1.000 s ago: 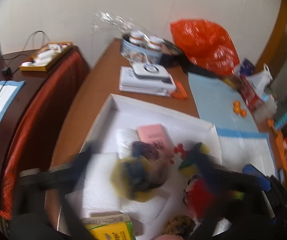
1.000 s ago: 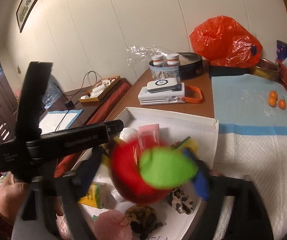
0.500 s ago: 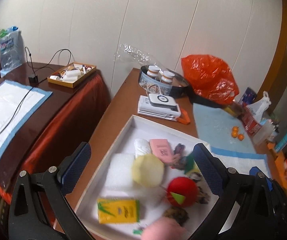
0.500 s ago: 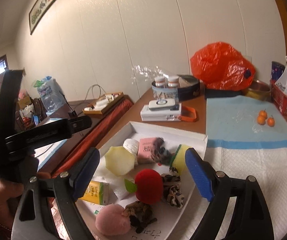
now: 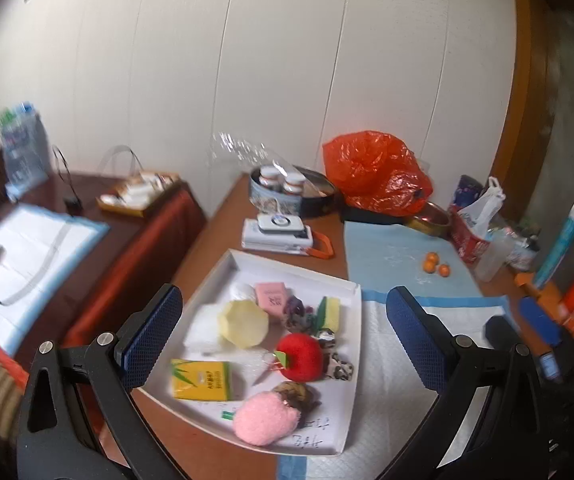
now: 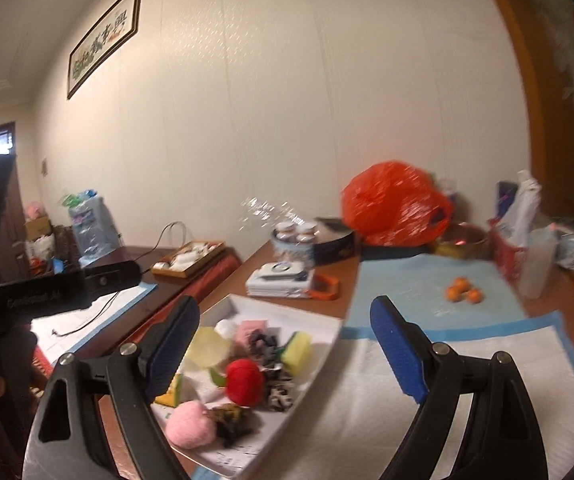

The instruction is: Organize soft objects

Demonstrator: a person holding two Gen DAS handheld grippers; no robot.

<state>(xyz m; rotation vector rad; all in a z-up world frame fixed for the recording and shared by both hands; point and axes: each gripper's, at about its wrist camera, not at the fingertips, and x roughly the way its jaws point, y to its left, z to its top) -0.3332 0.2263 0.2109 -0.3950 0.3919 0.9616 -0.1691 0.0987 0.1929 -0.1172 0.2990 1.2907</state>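
Observation:
A white tray (image 5: pixel 349 364) holds soft things: a red plush apple (image 5: pixel 299 357), a pink plush ball (image 5: pixel 265 420), a pale yellow puff (image 5: pixel 243 323), a pink packet (image 5: pixel 271 295), a yellow-green sponge (image 5: pixel 329 312), a yellow tissue pack (image 5: pixel 201 374), dark scrunchies (image 5: pixel 297 312). My left gripper (image 5: pixel 283 336) is open and empty, raised above the tray. My right gripper (image 6: pixel 287 348) is open and empty, raised above the tray (image 6: pixel 319 344), with the red apple (image 6: pixel 244 376) and pink ball (image 6: pixel 190 424) below it.
A white-and-blue pad (image 5: pixel 391 360) lies right of the tray. Behind it are a power bank on a box (image 5: pixel 277 232), a round tin with jars (image 5: pixel 291 192), an orange bag (image 5: pixel 375 174), small oranges (image 5: pixel 435 266). A red-draped side table (image 5: pixel 87 220) stands at the left.
Both grippers let go of the soft toys into the tray, opened, and rose up and back. The red apple and yellow puff now rest in the tray.

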